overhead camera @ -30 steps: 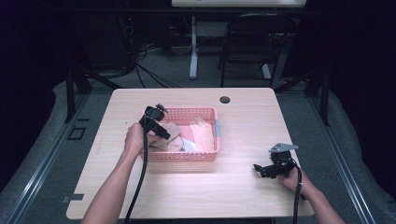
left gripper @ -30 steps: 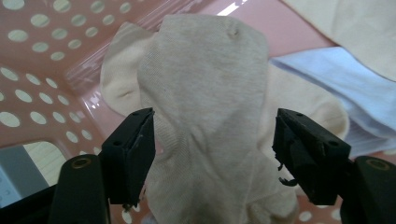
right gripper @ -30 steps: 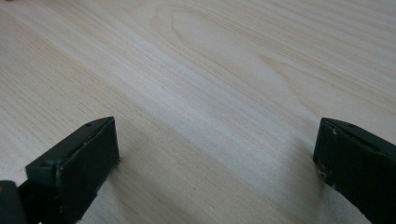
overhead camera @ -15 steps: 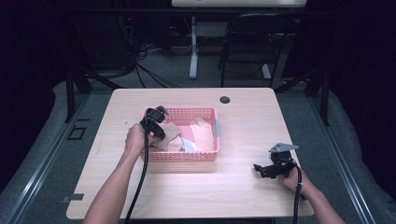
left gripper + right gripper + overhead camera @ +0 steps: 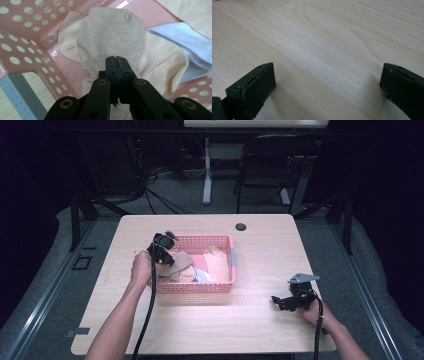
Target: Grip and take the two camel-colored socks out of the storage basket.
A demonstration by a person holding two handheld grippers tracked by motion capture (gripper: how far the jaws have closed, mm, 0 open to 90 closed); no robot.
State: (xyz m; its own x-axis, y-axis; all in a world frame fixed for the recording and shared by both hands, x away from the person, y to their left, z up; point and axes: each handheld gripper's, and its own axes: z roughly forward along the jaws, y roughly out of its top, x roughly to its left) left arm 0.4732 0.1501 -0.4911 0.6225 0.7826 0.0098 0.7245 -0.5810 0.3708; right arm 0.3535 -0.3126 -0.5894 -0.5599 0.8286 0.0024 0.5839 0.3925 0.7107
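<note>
A pink perforated basket (image 5: 200, 287) sits mid-table, holding several cloth pieces. My left gripper (image 5: 167, 257) reaches into its left end. In the left gripper view its jaws have just been closing and now stand together (image 5: 116, 62), pinching a fold of a grey-beige sock (image 5: 110, 32). That sock lies over a cream sock (image 5: 162, 67), beside a light blue cloth (image 5: 185, 40). My right gripper (image 5: 280, 301) rests on the table at the front right. It is open (image 5: 327, 82), with bare wood between its fingers.
A peach cloth (image 5: 218, 265) fills the basket's right part. A round black grommet (image 5: 241, 226) sits near the table's far edge. A chair and cables stand on the floor beyond the table (image 5: 260, 330).
My left gripper has dipped slightly lower and further into the basket's left end. The right hand and its gripper have not moved.
</note>
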